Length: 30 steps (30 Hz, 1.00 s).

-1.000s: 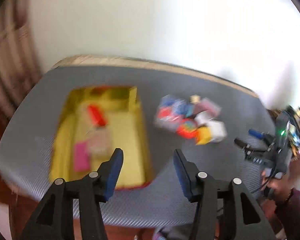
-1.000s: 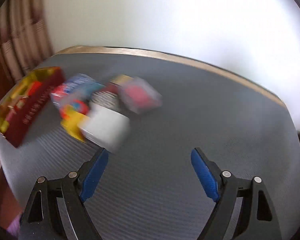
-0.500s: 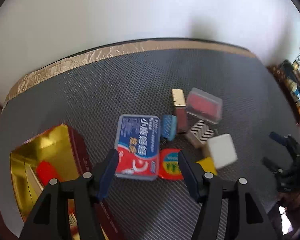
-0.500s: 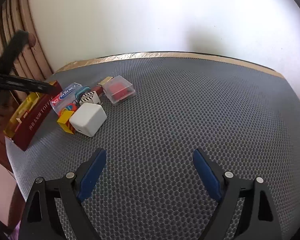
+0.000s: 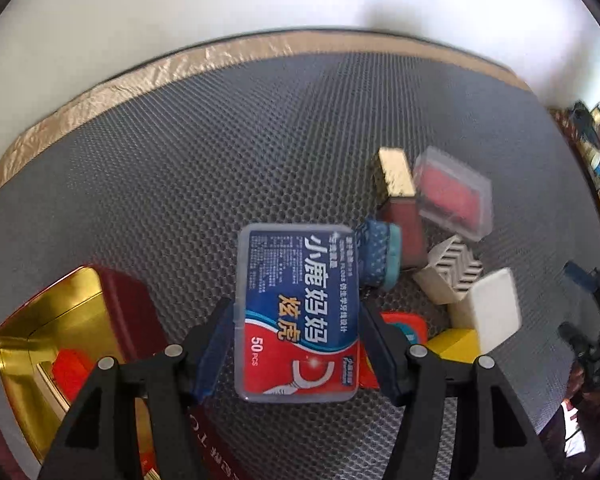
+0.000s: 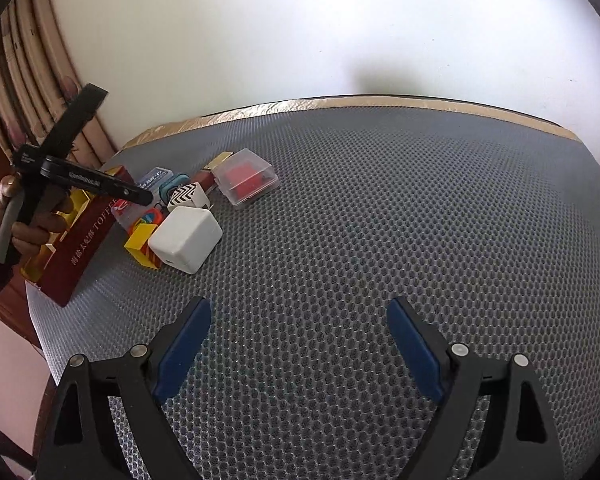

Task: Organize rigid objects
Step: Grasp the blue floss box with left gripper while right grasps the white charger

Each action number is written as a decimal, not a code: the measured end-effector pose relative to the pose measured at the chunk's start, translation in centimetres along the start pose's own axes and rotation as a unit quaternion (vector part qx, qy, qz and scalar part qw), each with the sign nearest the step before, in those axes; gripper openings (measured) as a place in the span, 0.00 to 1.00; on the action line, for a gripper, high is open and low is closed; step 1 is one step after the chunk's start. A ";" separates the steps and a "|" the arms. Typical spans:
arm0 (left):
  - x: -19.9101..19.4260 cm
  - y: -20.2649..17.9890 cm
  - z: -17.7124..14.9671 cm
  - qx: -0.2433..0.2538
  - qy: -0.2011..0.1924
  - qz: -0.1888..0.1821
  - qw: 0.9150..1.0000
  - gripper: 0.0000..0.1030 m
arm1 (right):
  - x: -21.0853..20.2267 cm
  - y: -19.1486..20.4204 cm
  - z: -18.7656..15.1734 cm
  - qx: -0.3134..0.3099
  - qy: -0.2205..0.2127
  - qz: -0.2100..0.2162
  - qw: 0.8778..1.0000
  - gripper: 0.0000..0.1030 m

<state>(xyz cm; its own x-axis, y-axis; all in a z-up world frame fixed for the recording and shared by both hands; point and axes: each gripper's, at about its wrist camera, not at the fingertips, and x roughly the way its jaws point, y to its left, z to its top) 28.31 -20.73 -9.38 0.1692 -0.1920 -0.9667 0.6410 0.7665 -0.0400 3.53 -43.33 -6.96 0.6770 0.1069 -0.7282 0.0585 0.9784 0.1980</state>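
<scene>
Two blue-padded fingers of the left gripper (image 5: pixel 298 344) are seen flanking a clear floss-pick box (image 5: pixel 298 312) with a blue and red label; the pads sit against its long sides, though a firm clamp on it cannot be confirmed. Whether the box is lifted off the grey honeycomb mat (image 5: pixel 180 168) cannot be told. Just to the left, a dark red toffee tin (image 5: pixel 128 312) with a gold interior is seen, a red item lying inside. Beside the box on the right, a small cluster is found: a yellow block (image 5: pixel 456 344), a white charger cube (image 5: pixel 488 312), a striped cube (image 5: pixel 456 268), a teal and blue case (image 5: pixel 384 258), and farther back a gold-capped bar (image 5: pixel 396 172) and a clear case with red contents (image 5: pixel 452 196).

The right gripper (image 6: pixel 300 348) is held wide apart over bare mat, nothing between its fingers, well apart from the cluster. A white wall (image 6: pixel 300 40) is seen beyond.
</scene>
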 end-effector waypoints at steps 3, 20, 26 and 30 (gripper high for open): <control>0.5 0.0 0.2 -0.001 0.011 0.007 1.000 0.62 | 0.1 -0.2 0.0 0.005 0.002 0.003 1.000 0.86; -7.6 -2.0 -7.7 -0.106 -0.066 0.011 0.992 0.60 | 0.3 2.6 1.0 -0.079 0.013 0.072 0.994 0.88; -11.8 -4.3 -11.7 -0.133 -0.085 -0.016 0.987 0.60 | 1.6 6.8 4.2 -0.199 0.026 0.128 0.971 0.88; -14.1 -4.9 -15.0 -0.160 -0.098 -0.010 0.982 0.60 | 3.9 8.3 6.2 -0.253 0.047 0.131 0.958 0.88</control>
<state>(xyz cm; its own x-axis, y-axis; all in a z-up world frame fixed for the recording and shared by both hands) 11.53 -12.57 0.62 0.3194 -0.3000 -0.8989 0.3837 0.9083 -0.1667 11.23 -35.85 -4.09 0.5493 0.3524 -0.7577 -0.4827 0.8740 0.0566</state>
